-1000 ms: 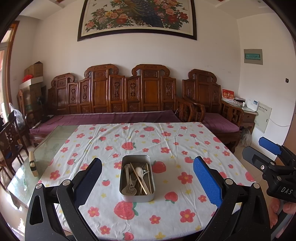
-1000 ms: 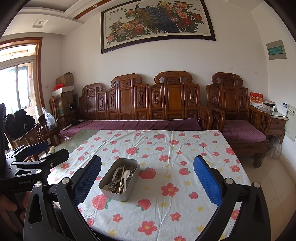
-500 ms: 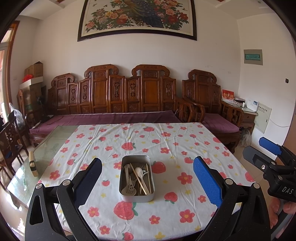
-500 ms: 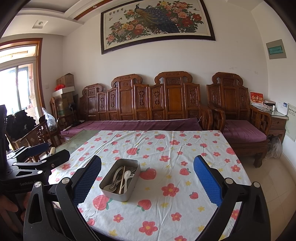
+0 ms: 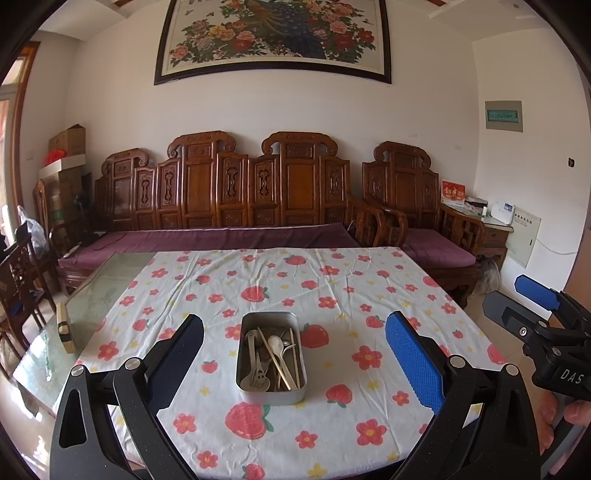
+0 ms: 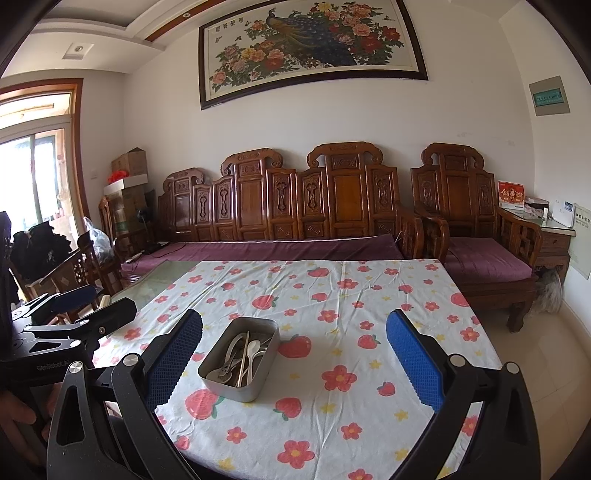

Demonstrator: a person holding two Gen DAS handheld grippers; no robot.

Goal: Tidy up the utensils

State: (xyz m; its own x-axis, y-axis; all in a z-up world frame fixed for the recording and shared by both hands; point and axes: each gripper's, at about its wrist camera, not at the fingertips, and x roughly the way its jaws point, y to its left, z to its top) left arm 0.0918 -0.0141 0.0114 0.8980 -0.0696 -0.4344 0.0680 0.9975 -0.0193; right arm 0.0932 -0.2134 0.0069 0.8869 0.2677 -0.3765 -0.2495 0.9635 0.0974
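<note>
Now, line by line:
Tin: a metal tin [image 5: 271, 354] sits on the table [image 5: 332, 417], near its front edge and roughly centred between the left gripper's fingers in the left wrist view.
Contents: spoons [image 5: 276, 344], a fork [image 5: 259, 376] and chopsticks [image 5: 275, 360] lie jumbled together inside the tin, handles crossing one another.
Cloth: a white tablecloth [image 5: 332, 291] with red flowers and strawberries covers most of the table; bare glass shows along the left side.
Left gripper: the left gripper [image 5: 293, 363] hangs above the near edge of the table, jaws wide apart, holding nothing, not touching the tin.
Right gripper: the right gripper [image 6: 293, 363] also hangs above the near edge, jaws wide apart and empty; the tin [image 6: 239, 358] lies toward its left finger, apart from it.
Hands: a hand [image 5: 561, 421] grips the right gripper's handle at the lower right of the left wrist view.
Background: a carved wooden bench [image 5: 236, 192] with purple cushions stands beyond the table, a framed flower painting [image 5: 275, 35] on the wall above it.
</note>
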